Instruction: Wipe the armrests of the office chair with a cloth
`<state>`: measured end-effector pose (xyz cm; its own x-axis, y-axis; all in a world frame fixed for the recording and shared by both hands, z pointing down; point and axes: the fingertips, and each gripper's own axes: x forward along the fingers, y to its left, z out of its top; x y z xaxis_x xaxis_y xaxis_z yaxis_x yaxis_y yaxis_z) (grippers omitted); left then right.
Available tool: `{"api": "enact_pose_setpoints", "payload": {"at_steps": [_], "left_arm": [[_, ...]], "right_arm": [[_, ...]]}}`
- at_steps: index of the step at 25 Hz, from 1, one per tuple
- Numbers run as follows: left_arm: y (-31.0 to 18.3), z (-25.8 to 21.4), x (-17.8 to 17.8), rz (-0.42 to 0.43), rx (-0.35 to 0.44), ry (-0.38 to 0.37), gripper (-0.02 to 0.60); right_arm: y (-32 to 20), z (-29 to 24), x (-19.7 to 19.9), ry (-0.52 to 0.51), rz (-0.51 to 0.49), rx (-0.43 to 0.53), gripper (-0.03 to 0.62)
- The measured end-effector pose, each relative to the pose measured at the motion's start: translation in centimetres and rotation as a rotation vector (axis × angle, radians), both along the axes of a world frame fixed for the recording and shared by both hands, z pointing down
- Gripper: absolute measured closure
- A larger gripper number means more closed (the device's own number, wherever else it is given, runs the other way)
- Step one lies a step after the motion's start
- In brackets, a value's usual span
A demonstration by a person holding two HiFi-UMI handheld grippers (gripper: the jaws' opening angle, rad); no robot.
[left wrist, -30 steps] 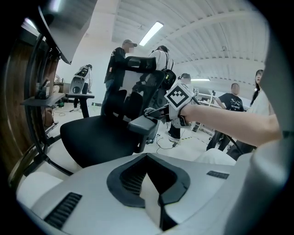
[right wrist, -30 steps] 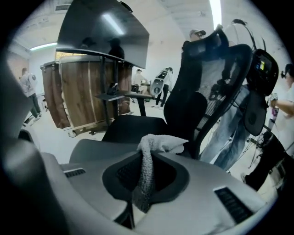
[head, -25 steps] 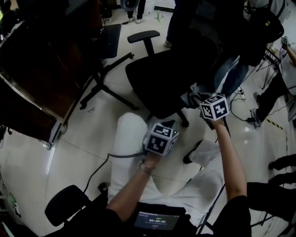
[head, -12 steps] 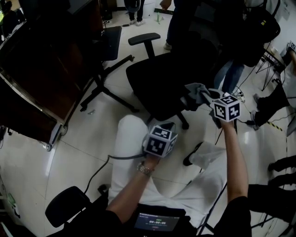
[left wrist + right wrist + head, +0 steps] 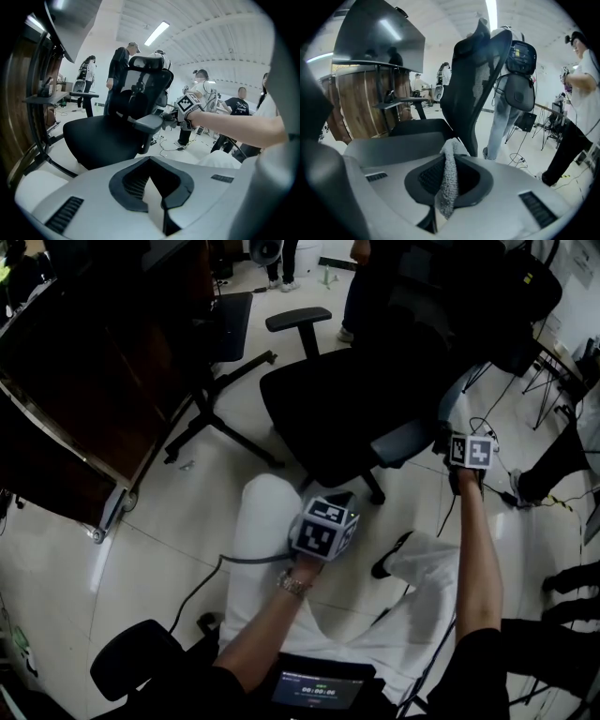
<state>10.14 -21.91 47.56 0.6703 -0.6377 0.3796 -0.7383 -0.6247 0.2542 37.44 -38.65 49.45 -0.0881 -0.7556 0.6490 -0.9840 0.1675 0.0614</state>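
The black office chair (image 5: 347,390) stands in front of me, its far armrest (image 5: 298,319) at the back and its near armrest (image 5: 405,442) on the right. My right gripper (image 5: 444,441) sits at the right end of the near armrest, shut on a grey cloth (image 5: 449,180). In the right gripper view the grey armrest pad (image 5: 393,146) lies just ahead of the cloth. In the head view the cloth is mostly hidden. My left gripper (image 5: 325,524) hangs over my white-trousered knee, shut with nothing in it. From the left gripper (image 5: 151,161) view I see the armrest (image 5: 147,123) and the right gripper (image 5: 172,120).
A dark wooden desk (image 5: 84,381) fills the left side, with another chair's base (image 5: 220,381) beside it. Cables (image 5: 487,432) trail on the tiled floor at right. Several people stand behind the chair; one in jeans (image 5: 504,117) is close to its back. A black seat (image 5: 131,657) sits at lower left.
My right gripper has carried the cloth to the right and down, from above the near armrest to its right end. The left gripper has stayed put.
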Motion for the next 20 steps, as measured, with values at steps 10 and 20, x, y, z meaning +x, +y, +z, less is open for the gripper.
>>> {"api": "enact_pose_setpoints", "payload": {"at_steps": [10,20], "left_arm": [[0.0,0.0,0.2,0.004,-0.003,0.004,0.58],[0.9,-0.2,0.8,0.019,0.002,0.007,0.58]], "right_arm": [[3.6,-0.5,-5.4,0.012,-0.063,0.039,0.563],[10.4,-1.9,-18.9,-0.197,-0.254,0.153,0.563]]}}
